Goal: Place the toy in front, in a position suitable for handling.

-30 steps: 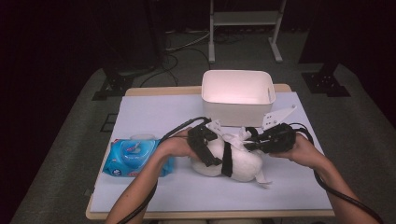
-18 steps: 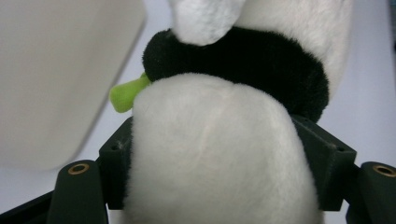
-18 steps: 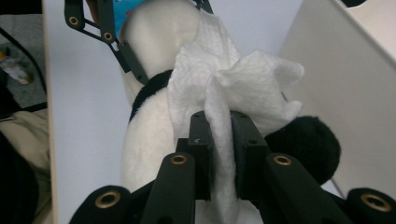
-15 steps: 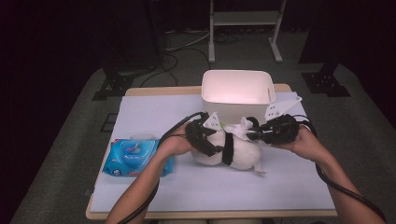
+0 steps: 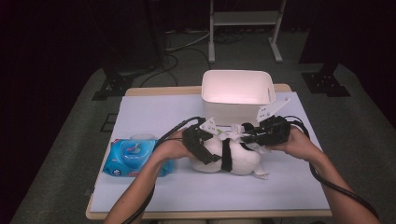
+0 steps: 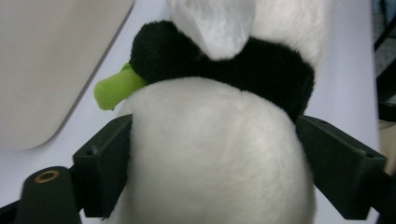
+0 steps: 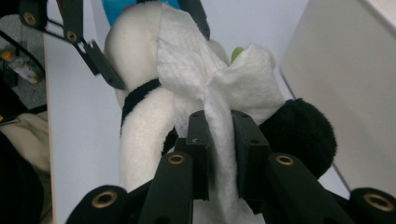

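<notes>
Work in hand: wiping a plush panda [image 5: 226, 156] with a wet wipe [image 7: 212, 88], as far as I can judge.
Left gripper [image 6: 212, 158]: jaws spread wide and pressed against both flanks of the panda's white body, clamping it in place on the table mat [image 5: 154, 112].
Right gripper [image 7: 219, 154]: jaws closed on a gathered fold of the wipe, which fans out ahead of them and lies draped on the toy.
Panda: lying on its side between the two grippers, its black band and a green bit [image 6: 114, 88] just ahead of the left jaws.
Wipe pack [image 5: 130, 156]: behind the left gripper, beside that hand, lid side up.
White bin [image 5: 238, 91]: beyond both grippers, close to the right one; nothing to be seen inside it.
Done: wipe is out of the pack and on the toy; toy is steadied.
Left: probably more rubbing over the fur, then dropping the used wipe, likely into the bin.
Unclear: how much of the fur is already cleaned.
</notes>
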